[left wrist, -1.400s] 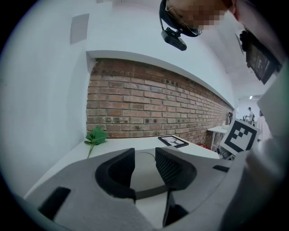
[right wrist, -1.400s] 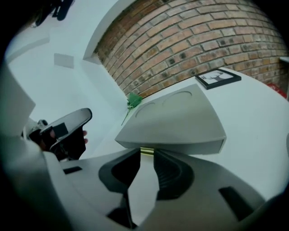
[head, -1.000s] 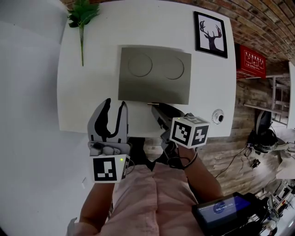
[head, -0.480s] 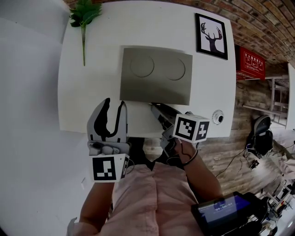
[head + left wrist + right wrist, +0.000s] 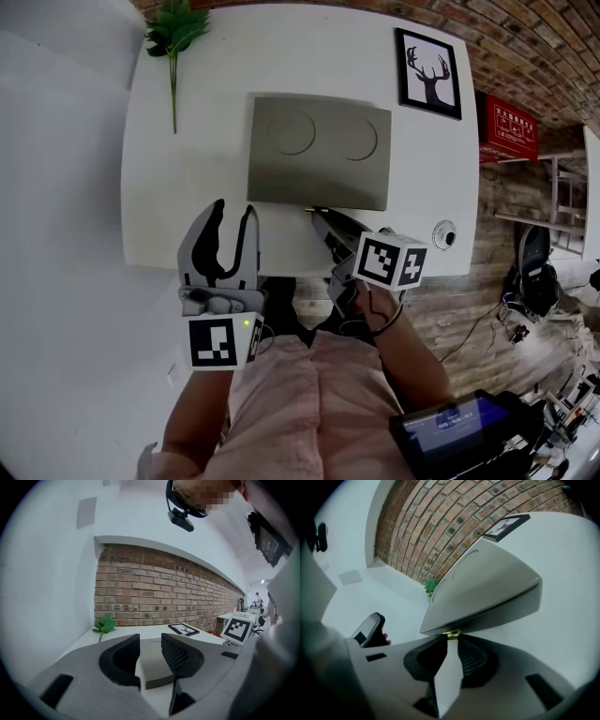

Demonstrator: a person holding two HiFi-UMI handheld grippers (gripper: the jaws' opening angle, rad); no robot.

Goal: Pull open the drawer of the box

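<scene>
The left tool (image 5: 150,645) gapes empty over the bench's (image 5: 187,197) near edge while the right tool (image 5: 451,638), jaws closing round the small brass knob (image 5: 451,633), should clamp it squarely before pulling straight back from the low grey box (image 5: 319,173) mid-bench, its drawer (image 5: 497,607) shut, two circles (image 5: 292,134) on top.

Indoor lab-like or office workspace — a rough red brick wall (image 5: 164,588), a plain white rectangular table (image 5: 187,187), a wood-plank floor (image 5: 469,309) with loose black cables (image 5: 514,330).
</scene>
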